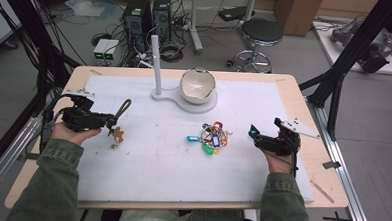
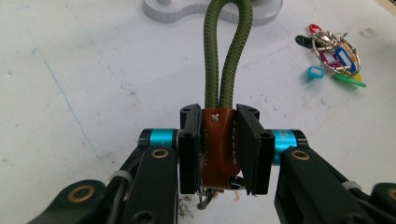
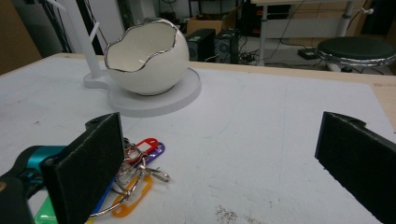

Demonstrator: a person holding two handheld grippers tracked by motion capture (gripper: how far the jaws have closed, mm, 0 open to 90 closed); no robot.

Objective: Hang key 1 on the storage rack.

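Here, near the bench's left edge, my left claw (image 2: 218, 149) is pinching the keychain (image 2: 217, 147): a brown leather tab with white stitching, its olive-green cord loop (image 2: 227, 51) standing above the pads. My right claw (image 3: 224, 163) is resting spread wide beside the key bunch (image 3: 135, 179).

High view overhead, facing forward; tool views low, close; all share key bunch (image 1: 213, 137).

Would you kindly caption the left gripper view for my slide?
Left gripper clamps a brown leather fob with its green cord loop.
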